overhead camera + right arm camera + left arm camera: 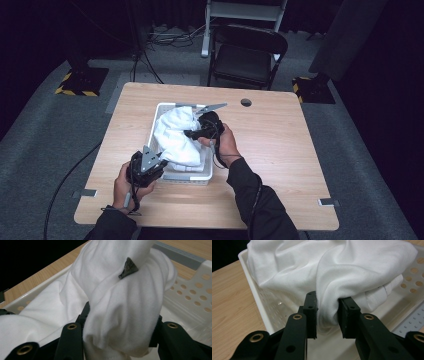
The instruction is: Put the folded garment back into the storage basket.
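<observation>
Wooden table (280, 150) on grey carpet (45, 125), dark room beyond

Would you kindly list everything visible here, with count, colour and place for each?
Crumpled white cloth: one, white, heaped in the basket, pinched at two places.
White perforated plastic basket: one, white, left of the table's middle.
Light wooden table: one, pale wood, centre of the high view.
Black folding chair: one, black, beyond the table's far edge.
Black cables: several, black, on the grey floor behind the table.
Left gripper: one, black, at the basket's near left corner, jaws shut on a cloth fold.
Right gripper: one, black, above the basket's right side, jaws shut on bunched cloth.
</observation>
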{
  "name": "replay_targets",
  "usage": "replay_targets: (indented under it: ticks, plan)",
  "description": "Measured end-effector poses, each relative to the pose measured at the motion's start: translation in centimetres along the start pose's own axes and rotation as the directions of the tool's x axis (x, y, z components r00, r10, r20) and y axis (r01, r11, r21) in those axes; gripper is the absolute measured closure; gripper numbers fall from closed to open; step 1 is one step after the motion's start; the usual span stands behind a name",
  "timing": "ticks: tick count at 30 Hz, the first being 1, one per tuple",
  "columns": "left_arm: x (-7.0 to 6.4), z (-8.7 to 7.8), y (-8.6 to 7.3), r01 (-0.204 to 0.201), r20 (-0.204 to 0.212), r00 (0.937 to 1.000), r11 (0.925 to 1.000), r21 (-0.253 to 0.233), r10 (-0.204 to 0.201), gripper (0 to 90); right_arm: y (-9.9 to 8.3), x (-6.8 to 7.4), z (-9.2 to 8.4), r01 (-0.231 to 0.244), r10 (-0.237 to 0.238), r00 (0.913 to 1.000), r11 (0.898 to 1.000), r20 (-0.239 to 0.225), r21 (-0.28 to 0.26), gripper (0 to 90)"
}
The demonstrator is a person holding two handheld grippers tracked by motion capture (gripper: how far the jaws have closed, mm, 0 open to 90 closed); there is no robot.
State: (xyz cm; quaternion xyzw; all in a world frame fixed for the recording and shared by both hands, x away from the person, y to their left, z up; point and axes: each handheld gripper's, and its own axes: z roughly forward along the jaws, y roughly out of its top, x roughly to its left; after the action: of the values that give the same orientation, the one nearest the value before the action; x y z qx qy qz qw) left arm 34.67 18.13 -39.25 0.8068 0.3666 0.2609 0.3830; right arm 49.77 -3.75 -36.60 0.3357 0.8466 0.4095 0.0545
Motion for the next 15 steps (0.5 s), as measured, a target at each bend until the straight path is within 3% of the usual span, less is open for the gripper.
replay_targets:
  ticks: [3,15]
  plan:
    - [-0.12,0.09,-0.07,-0.016,0.007,0.9999,0.9999,0.005,0.016,70.1,-0.14,-0.16,0.11,-0.002,0.002,1.0,1.0,-0.007,-0.004,54.8]
    - [-0.07,0.15,-0.07,-0.01,0.004,0.9999,0.9999,0.014,0.01,69.6,-0.45,-0.35,0.54,-0.008,0.008,0.9999,1.0,-0.008,-0.006,54.6]
